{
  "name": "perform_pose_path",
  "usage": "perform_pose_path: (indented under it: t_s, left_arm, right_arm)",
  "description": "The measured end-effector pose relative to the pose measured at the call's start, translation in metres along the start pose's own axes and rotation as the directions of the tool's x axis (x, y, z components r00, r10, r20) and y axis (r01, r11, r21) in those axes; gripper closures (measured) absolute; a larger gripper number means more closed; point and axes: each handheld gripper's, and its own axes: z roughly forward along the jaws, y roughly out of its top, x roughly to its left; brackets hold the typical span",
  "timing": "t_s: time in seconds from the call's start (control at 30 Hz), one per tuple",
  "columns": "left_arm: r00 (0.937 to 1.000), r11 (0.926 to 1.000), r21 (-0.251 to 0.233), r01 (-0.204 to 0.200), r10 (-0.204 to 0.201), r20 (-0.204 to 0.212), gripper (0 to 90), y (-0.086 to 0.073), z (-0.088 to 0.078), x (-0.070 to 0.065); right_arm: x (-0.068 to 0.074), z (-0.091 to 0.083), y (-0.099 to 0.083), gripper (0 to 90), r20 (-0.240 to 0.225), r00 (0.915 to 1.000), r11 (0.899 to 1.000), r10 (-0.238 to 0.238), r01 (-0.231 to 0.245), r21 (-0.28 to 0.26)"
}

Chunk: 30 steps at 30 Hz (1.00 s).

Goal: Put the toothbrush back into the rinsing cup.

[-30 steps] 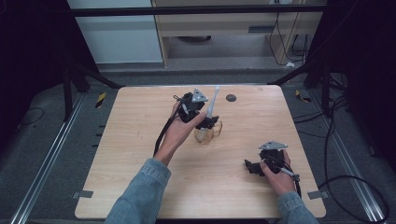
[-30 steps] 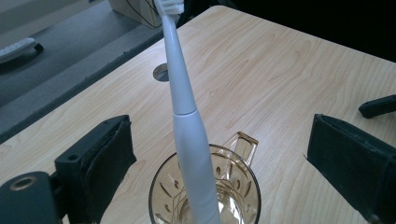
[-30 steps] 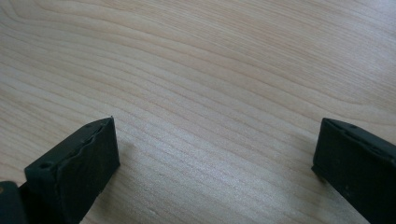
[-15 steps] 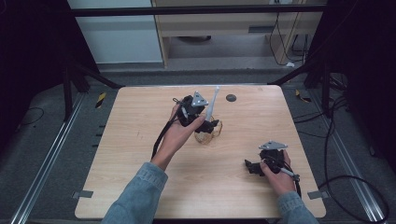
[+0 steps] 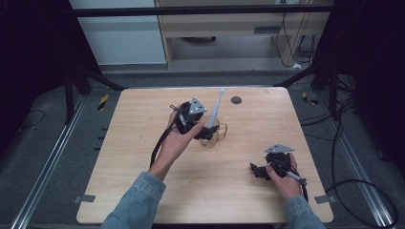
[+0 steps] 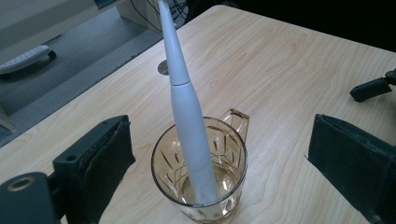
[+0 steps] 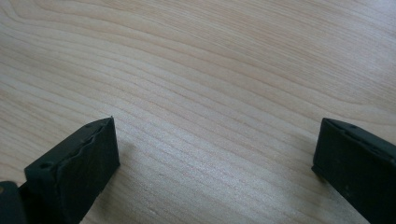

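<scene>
Glass mug point(image 6: 201, 168) stands mid-table between the spread jaws of the left gripper point(image 6: 219, 158), untouched, white toothbrush point(image 6: 187, 116) leaning inside. Right gripper point(image 5: 262, 170), released, faces bare table point(image 7: 210, 70) in its own view.

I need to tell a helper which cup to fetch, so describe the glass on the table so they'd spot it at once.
On the wooden table, look at the far middle, just ahead of the left gripper, between its open fingers. There stands an amber cut-glass mug with a handle. A white toothbrush-like wand leans upright in it.
</scene>
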Motion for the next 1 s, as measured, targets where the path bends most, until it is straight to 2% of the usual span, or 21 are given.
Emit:
perform_pose_path:
  t_s: [0.4,1.0]
  left_arm:
    - [0.9988,0.9983,-0.039,0.043,-0.044,-0.023,5.8,-0.021,-0.016,0.009]
    - [0.9935,0.9959,-0.028,0.087,-0.088,-0.072,5.8,-0.057,-0.033,0.026]
  right_arm:
    - [0.000,0.000,0.000,0.3,0.000,1.0000,1.000,-0.001,0.001,0.000]
    - [0.000,0.000,0.000,0.4,0.001,1.0000,1.000,-0.001,0.001,0.000]
